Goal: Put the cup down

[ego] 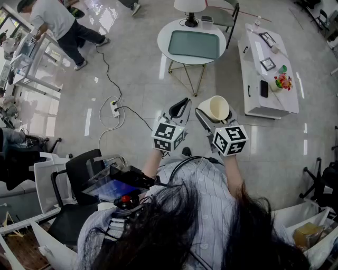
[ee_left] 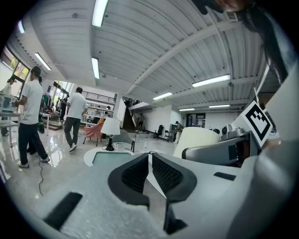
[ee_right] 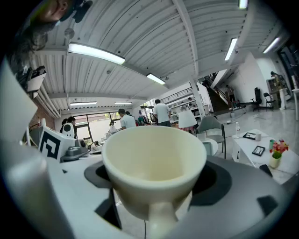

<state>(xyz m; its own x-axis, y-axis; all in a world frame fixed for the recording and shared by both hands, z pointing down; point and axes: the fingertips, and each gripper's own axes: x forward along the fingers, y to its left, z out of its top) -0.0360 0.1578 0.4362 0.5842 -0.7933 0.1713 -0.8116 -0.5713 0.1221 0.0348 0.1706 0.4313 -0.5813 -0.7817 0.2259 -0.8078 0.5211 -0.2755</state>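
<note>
A cream cup (ego: 217,108) sits between the jaws of my right gripper (ego: 213,112), which is shut on it, its mouth turned toward the camera. In the right gripper view the cup (ee_right: 154,168) fills the middle, its handle pointing down toward the camera. The black pads (ee_right: 218,182) press on its sides. My left gripper (ego: 181,106) is held beside it at the left, shut, with nothing in it. In the left gripper view the black pads (ee_left: 163,173) meet at their tips and the cup (ee_left: 198,139) shows to the right. Both grippers are held in the air above the floor.
A round white table (ego: 191,42) with a green tray and a lamp (ego: 189,8) stands ahead. A long white bench (ego: 264,71) with frames and a flower pot lies to the right. A cable and power strip (ego: 114,108) lie on the floor. A person (ego: 59,23) stands at far left.
</note>
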